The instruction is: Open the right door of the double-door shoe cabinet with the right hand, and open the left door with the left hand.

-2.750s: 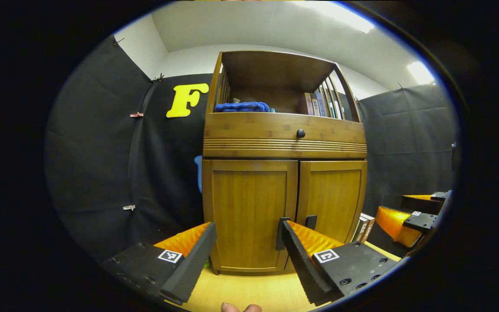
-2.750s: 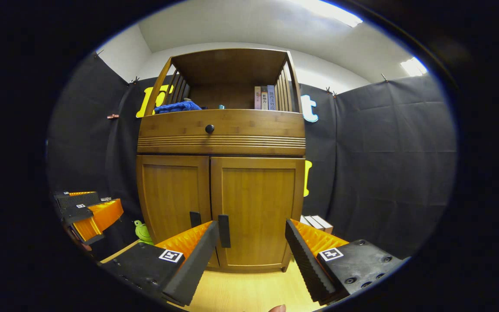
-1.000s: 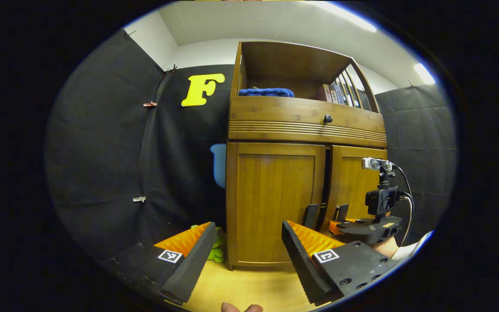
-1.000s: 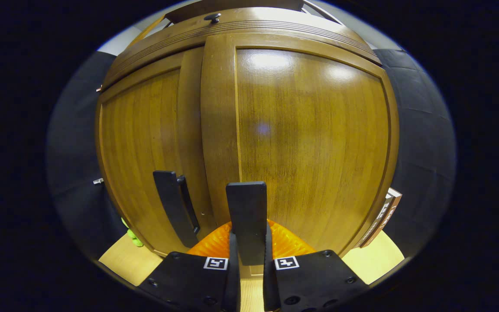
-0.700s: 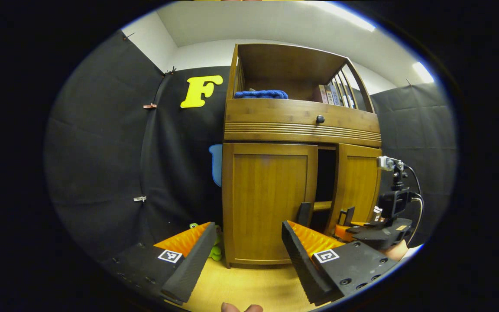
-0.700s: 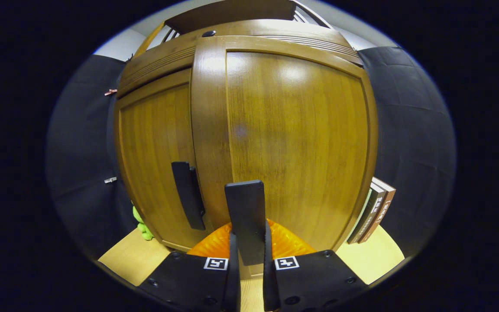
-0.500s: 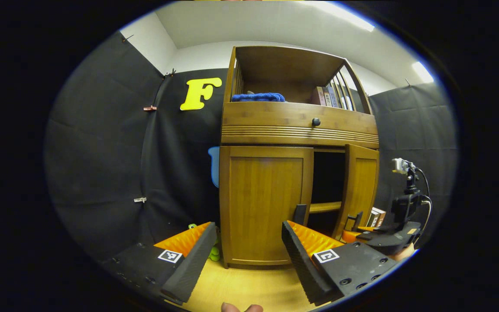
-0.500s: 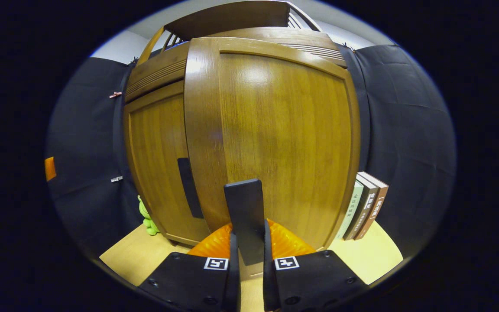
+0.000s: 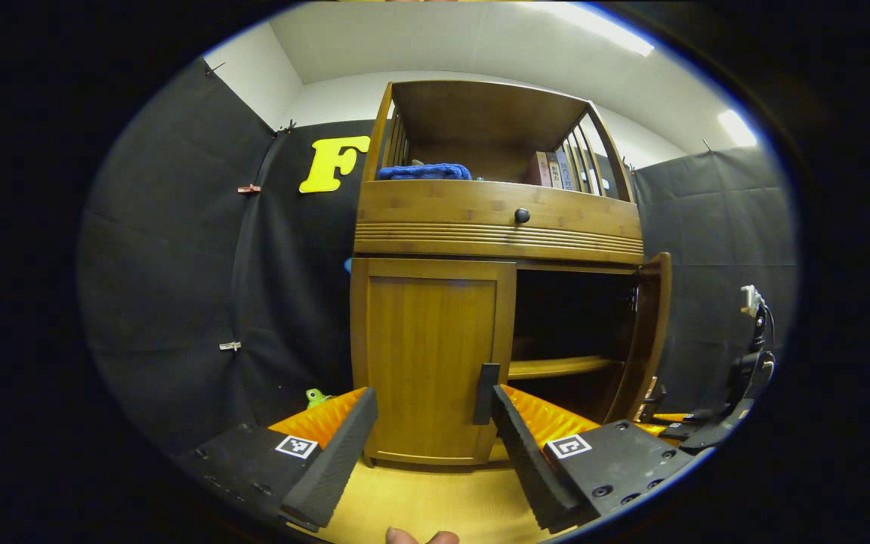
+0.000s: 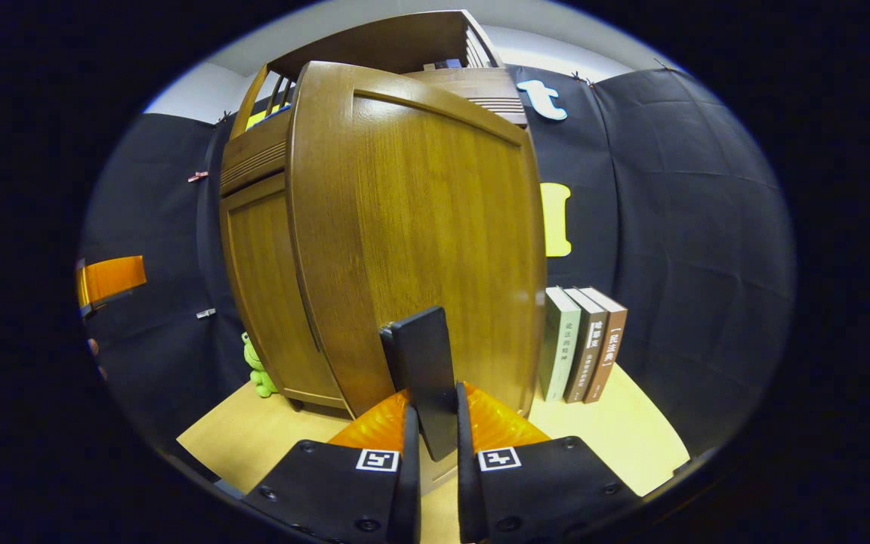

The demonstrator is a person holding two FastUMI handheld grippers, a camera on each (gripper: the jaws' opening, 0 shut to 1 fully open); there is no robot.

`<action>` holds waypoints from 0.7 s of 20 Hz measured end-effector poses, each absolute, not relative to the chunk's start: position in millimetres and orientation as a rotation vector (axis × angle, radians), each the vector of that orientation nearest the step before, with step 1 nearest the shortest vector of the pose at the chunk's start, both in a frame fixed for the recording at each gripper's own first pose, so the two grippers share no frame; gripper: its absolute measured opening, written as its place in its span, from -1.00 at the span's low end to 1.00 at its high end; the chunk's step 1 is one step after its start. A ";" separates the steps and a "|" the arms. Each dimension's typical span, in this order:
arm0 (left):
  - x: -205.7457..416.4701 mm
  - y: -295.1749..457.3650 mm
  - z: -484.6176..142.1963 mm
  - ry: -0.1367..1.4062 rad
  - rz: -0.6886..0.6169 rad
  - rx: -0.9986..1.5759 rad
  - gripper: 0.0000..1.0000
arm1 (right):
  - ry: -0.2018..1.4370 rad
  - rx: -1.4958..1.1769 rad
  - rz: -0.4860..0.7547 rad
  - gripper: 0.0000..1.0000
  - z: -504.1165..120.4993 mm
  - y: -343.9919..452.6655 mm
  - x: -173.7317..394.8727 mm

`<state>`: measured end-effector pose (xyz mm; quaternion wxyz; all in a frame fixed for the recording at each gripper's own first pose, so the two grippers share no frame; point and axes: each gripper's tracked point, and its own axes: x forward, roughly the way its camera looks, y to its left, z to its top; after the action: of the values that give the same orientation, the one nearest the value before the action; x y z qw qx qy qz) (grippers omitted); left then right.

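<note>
The wooden shoe cabinet (image 9: pixel 495 227) stands on a light wooden floor. Its right door (image 10: pixel 412 234) is swung wide open, seen edge-on in the left gripper view (image 9: pixel 650 332). My right gripper (image 10: pixel 433 453) is shut on that door's dark vertical handle (image 10: pixel 424 378). The left door (image 9: pixel 431 355) is closed, with its dark handle (image 9: pixel 486 383) at its right edge. My left gripper (image 9: pixel 427 453) is open, a short way in front of the left door, its right finger just below that handle. Inside the open half a shelf (image 9: pixel 556 367) shows.
Three books (image 10: pixel 584 344) stand on the floor right of the cabinet. A green toy frog (image 10: pixel 257 366) sits at the cabinet's left foot. A blue cloth (image 9: pixel 424 172) and books (image 9: pixel 552 170) lie on the top shelf. A drawer knob (image 9: pixel 522 215) sits above the doors.
The right gripper, shut on the right door's handle, has swung that door from closed to wide open. The left gripper has drifted right, closer to the left door's handle.
</note>
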<state>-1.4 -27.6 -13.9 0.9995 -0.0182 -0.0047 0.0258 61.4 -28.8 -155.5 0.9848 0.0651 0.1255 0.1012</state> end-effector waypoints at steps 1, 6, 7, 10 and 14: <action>0.3 -32.7 -14.0 -0.012 0.050 -0.035 0.89 | 0.250 0.127 0.199 -0.54 -156.3 -38.0 58.3; 9.5 -63.3 -12.7 -0.003 0.029 -0.028 0.89 | 0.250 0.121 0.179 -0.67 -159.7 -86.5 50.4; 10.5 -67.3 -11.9 -0.004 0.030 -0.028 0.89 | 0.252 0.119 0.177 -0.67 -160.4 -93.4 48.8; 14.9 -79.8 -8.1 -0.005 0.027 -0.022 0.83 | 0.243 0.101 0.142 -0.67 -160.4 -122.5 49.0; 12.9 -93.2 -2.2 -0.013 0.020 -0.025 0.89 | 0.240 0.090 0.113 -0.75 -160.9 -150.8 48.3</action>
<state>12.9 -93.2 -2.2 0.9998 -0.0127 -0.0067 0.0099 48.3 -150.8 -160.9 0.9902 0.0446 0.1196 0.0566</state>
